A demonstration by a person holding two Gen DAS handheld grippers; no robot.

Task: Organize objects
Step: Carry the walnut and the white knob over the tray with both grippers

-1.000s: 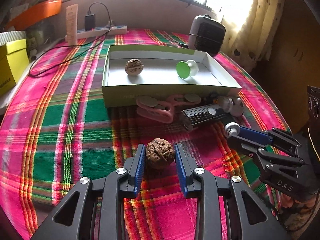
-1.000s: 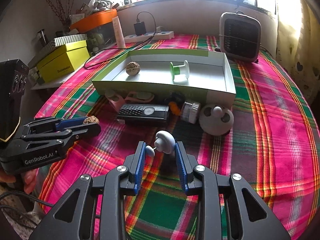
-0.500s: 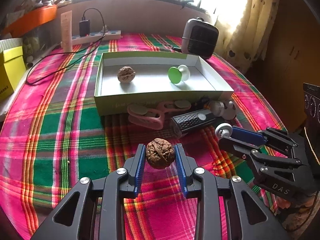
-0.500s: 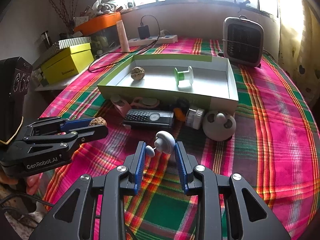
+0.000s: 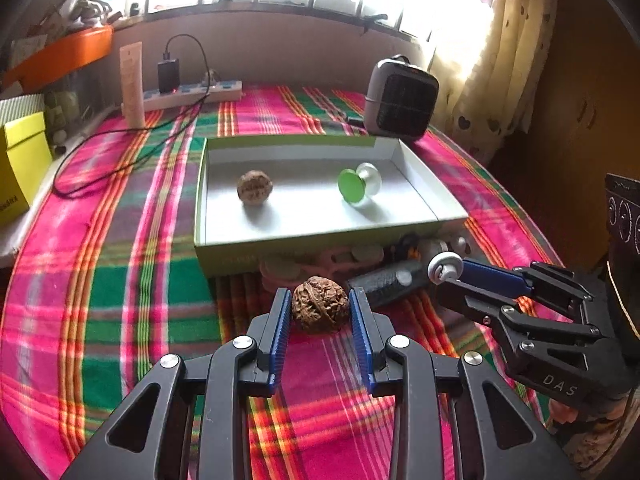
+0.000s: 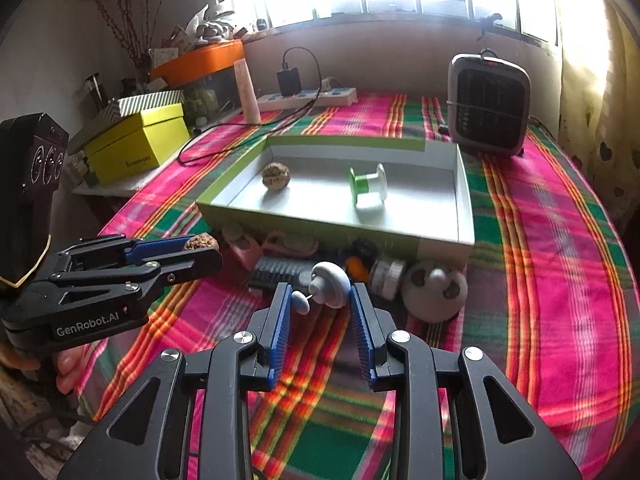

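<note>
- The left gripper (image 5: pixel 320 316) had its jaws clamped on a walnut (image 5: pixel 319 304), carried in the air in front of the box (image 5: pixel 320 236), near its front wall.
- The right gripper (image 6: pixel 320 304) had its jaws closed on a white spool (image 6: pixel 326 289), also in front of the box, above the clutter lying along that wall.
- Inside the box lay a second walnut (image 5: pixel 255 186) towards the left and a green spool (image 5: pixel 357 183) towards the right.
- Risk, as I judged it: the walnut was round and hard, pinched only at its sides, so a tilt or knock against the box wall could pop it loose.
- The white spool seemed gripped end to end, so a slight twist could let it swing out.
- Its long axis ran across the jaws, the small end at the left jaw and the broad disc at the right.
</note>
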